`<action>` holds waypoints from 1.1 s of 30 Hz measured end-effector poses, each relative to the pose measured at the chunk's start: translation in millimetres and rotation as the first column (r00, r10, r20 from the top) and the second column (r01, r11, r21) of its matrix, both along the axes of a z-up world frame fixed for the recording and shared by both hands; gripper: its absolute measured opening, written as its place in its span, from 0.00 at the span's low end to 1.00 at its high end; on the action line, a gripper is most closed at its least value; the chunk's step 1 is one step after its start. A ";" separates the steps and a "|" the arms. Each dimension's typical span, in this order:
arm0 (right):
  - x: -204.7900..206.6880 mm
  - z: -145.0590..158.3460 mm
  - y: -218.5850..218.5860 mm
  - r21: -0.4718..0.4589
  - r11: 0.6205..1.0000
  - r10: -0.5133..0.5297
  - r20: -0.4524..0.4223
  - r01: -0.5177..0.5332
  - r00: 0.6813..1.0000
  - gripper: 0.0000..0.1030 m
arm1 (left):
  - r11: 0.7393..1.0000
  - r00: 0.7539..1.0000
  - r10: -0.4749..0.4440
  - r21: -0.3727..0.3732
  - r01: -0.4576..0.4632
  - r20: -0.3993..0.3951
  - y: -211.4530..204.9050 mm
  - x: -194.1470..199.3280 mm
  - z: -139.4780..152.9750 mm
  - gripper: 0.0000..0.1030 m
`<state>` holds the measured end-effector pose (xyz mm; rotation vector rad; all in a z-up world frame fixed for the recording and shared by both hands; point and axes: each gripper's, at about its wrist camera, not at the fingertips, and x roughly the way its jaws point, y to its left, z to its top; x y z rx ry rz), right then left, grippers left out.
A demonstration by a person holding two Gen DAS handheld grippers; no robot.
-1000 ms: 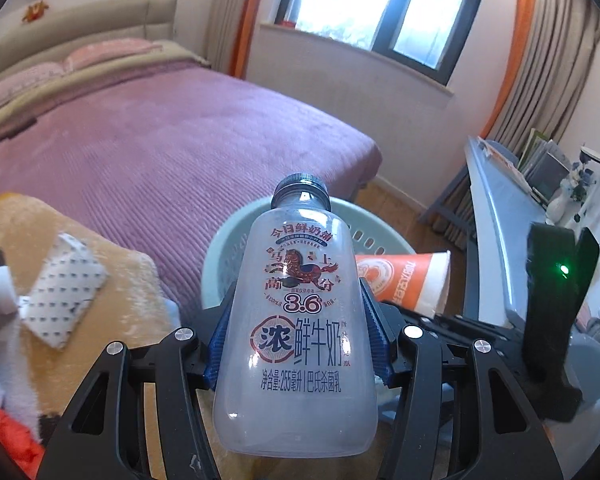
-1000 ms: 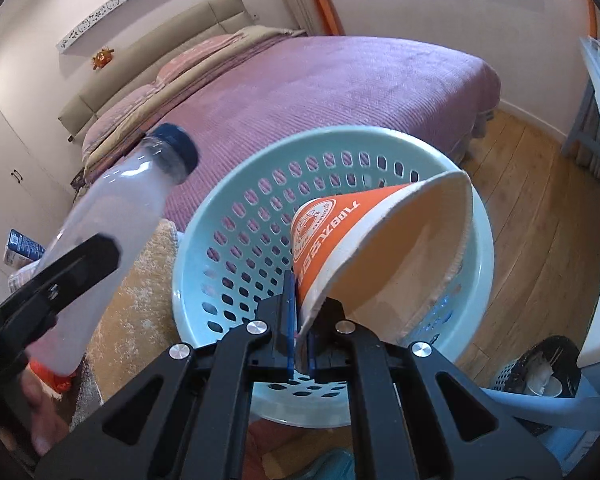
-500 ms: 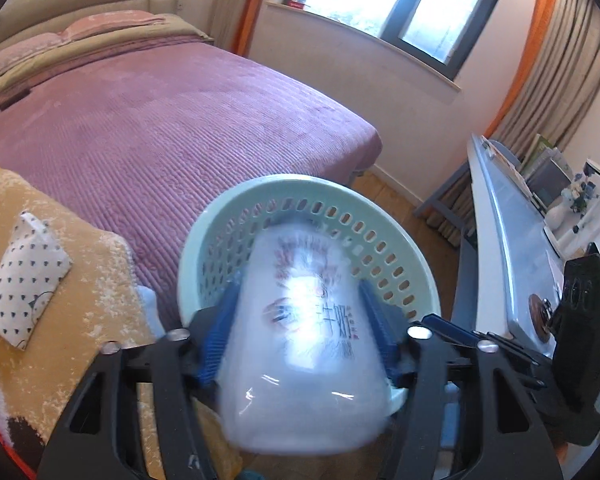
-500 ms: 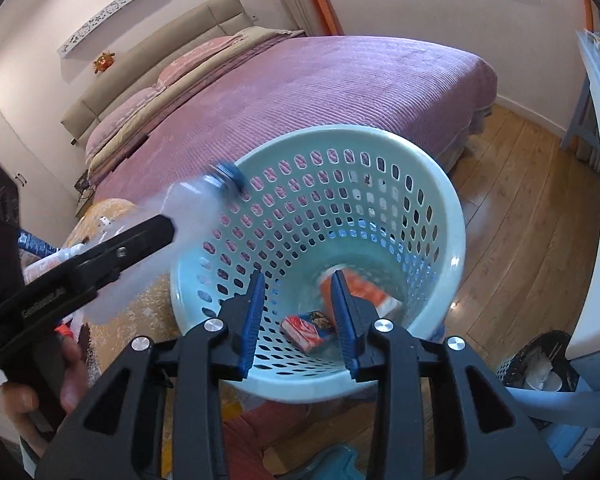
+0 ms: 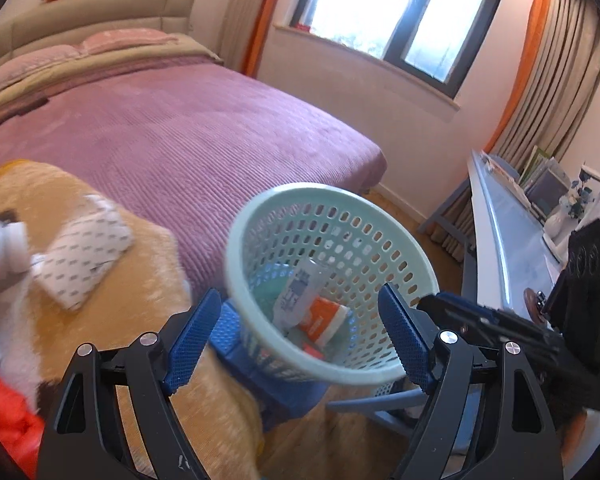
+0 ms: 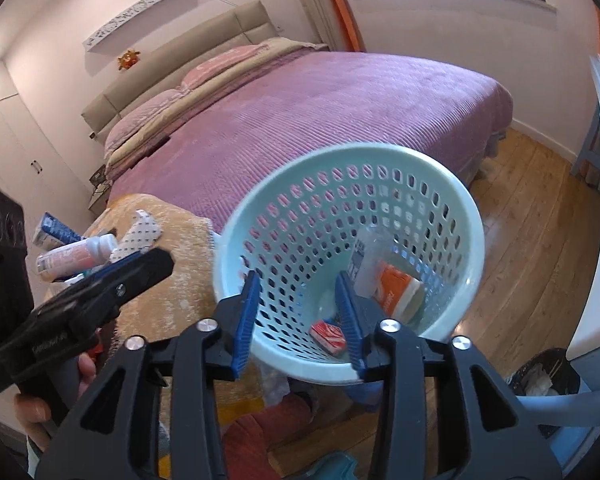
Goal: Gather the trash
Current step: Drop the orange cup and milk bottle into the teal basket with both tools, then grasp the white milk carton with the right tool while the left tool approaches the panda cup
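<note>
A pale green perforated basket (image 5: 236, 248) (image 6: 472, 216) stands at the foot of the bed. Inside lie a clear milk bottle (image 5: 296, 296) (image 6: 360, 260), an orange paper cup (image 5: 324, 318) (image 6: 396, 292) and a small red box (image 6: 329, 336). My left gripper (image 5: 298, 338) is open and empty just above the basket's near rim. My right gripper (image 6: 300, 320) is open and empty over the basket. On the orange blanket (image 5: 140, 300) lie a white dotted packet (image 5: 82, 248) (image 6: 138, 236) and a pink bottle (image 5: 0, 252) (image 6: 76, 256).
A purple bed (image 5: 172, 136) lies behind the basket. A white desk (image 5: 512, 240) runs along the right with books and a vase. A black bin (image 6: 548, 376) stands on the wooden floor at lower right. A blue-white tube (image 6: 54, 232) lies near the pink bottle.
Both grippers opened: the right let the orange cup fall into the basket, then the left let the milk bottle fall in. The left gripper has drawn back to the left.
</note>
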<state>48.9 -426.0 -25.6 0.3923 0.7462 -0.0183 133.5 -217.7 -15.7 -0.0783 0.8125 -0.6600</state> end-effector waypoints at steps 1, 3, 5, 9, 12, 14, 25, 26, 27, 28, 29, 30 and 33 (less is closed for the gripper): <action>-1.3 3.0 3.3 -0.007 1.000 0.005 0.012 -0.005 1.000 0.52 | 1.000 1.000 0.011 -0.012 -0.010 0.013 8.8 -4.8 4.0 0.77; -2.3 11.0 15.9 -0.021 0.999 0.028 0.040 -0.027 0.999 0.53 | 0.999 0.998 0.041 -0.037 -0.039 0.038 27.5 -14.9 12.7 0.77; -1.4 18.4 31.9 -0.029 0.998 0.063 0.066 -0.061 0.996 0.53 | 0.995 0.995 0.071 -0.068 -0.067 0.066 48.4 -26.7 23.5 0.77; 5.5 34.6 76.4 -0.077 0.984 0.170 0.119 -0.161 0.978 0.54 | 0.988 0.984 0.135 -0.094 -0.125 0.119 85.0 -43.5 42.7 0.76; 12.9 42.4 109.9 -0.112 0.965 0.252 0.146 -0.237 0.957 0.56 | 0.975 0.963 0.215 -0.097 -0.201 0.161 122.7 -53.7 55.5 0.76; 19.9 46.5 132.1 -0.135 0.949 0.304 0.157 -0.285 0.940 0.56 | 0.965 0.949 0.258 -0.095 -0.244 0.180 145.7 -57.3 60.1 0.76; 87.9 82.9 260.9 -0.212 0.853 0.516 0.205 -0.477 0.831 0.68 | 0.796 0.783 0.597 -0.010 -0.605 0.171 309.8 -42.3 53.9 0.77; 96.3 84.7 276.3 -0.221 0.845 0.528 0.202 -0.487 0.825 0.69 | 0.783 0.773 0.613 0.003 -0.622 0.162 319.9 -39.8 50.6 0.77; 101.8 85.1 287.0 -0.226 0.841 0.534 0.199 -0.491 0.822 0.73 | 0.770 0.763 0.628 0.023 -0.638 0.151 330.1 -35.3 45.9 0.77; 108.8 85.8 299.7 -0.230 0.839 0.536 0.194 -0.493 0.822 0.78 | 0.759 0.756 0.640 0.047 -0.650 0.137 337.9 -31.0 40.7 0.77; 115.3 85.6 311.6 -0.233 0.839 0.535 0.189 -0.492 0.823 0.81 | 0.755 0.755 0.643 0.062 -0.653 0.129 342.8 -32.8 35.0 0.78; 123.9 85.3 325.6 -0.234 0.839 0.534 0.181 -0.491 0.826 0.83 | 0.754 0.758 0.641 0.085 -0.651 0.117 347.4 -28.6 28.9 0.78; 147.3 83.0 354.1 -0.231 0.838 0.531 0.144 -0.494 0.835 0.84 | 0.755 0.763 0.636 0.110 -0.646 0.114 350.2 -25.0 20.7 0.82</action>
